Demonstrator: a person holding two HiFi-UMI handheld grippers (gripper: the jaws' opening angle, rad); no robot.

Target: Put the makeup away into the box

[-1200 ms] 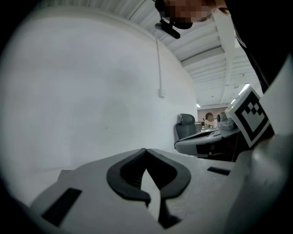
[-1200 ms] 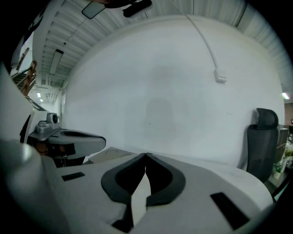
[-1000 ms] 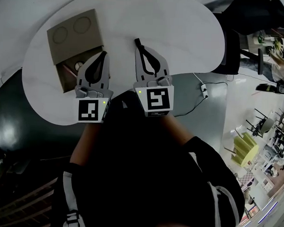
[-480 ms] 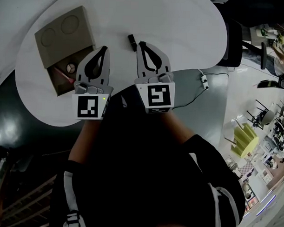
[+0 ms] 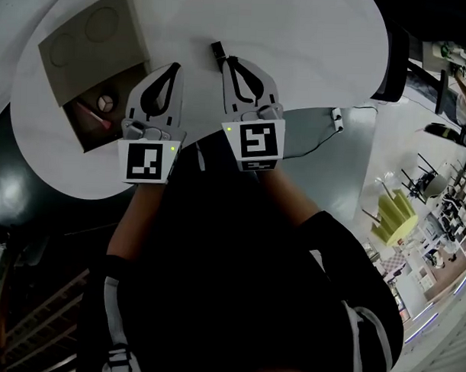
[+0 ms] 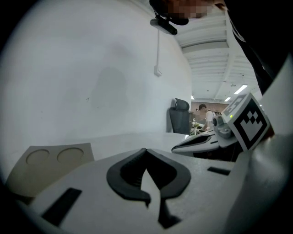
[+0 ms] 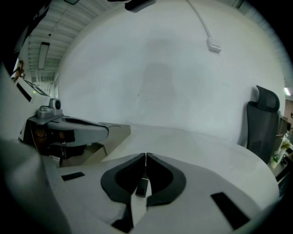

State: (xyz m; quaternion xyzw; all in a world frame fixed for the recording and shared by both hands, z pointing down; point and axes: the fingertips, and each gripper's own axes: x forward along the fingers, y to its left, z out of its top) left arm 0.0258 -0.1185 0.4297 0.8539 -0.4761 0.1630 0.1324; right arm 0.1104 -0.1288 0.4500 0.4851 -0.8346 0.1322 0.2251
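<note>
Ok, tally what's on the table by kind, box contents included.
cardboard box: 1
makeup pieces visible in the box: 2 (pink stick, round piece)
black makeup piece loose on the table: 1
Total: 4

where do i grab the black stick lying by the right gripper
Probably across the middle of the black stick, coming from above with the right gripper opened first. It lies flat on the table, long and thin, so its narrow sides suit a pinch.
</note>
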